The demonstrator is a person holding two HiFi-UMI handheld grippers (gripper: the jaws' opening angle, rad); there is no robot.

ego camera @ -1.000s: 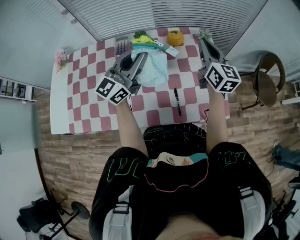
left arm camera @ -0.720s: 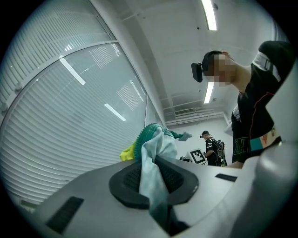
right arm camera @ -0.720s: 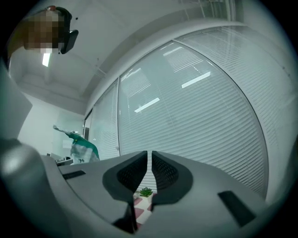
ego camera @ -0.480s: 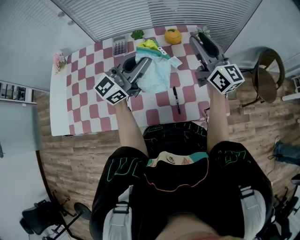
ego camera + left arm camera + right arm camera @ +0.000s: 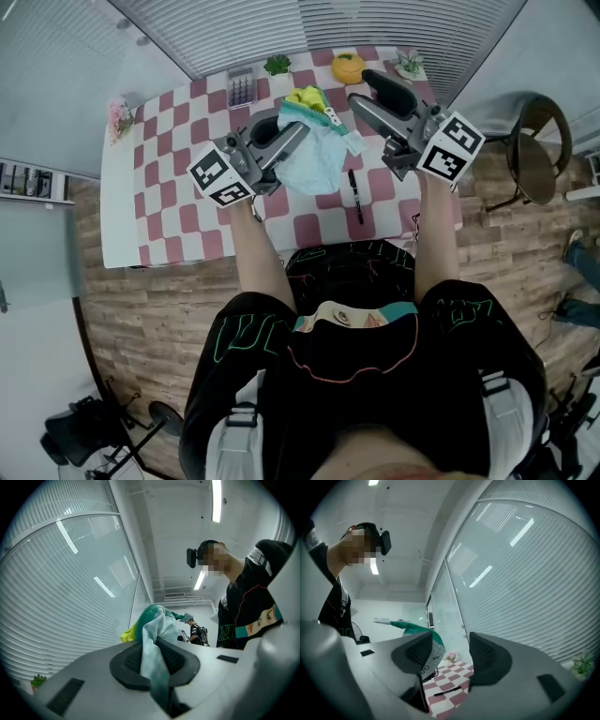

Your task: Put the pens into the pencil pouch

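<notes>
Since a second ago my right gripper comes nearer the pencil pouch, its jaws just opening, empty. My left gripper clenches the pouch's cloth above the checkered table; a black pen lies beside, a calculator behind.

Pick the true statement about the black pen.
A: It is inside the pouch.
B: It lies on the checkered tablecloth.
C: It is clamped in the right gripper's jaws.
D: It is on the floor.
B: the black pen lies flat on the checkered tablecloth, apart from the right gripper, whose jaws have just been opening and hold nothing.
</notes>
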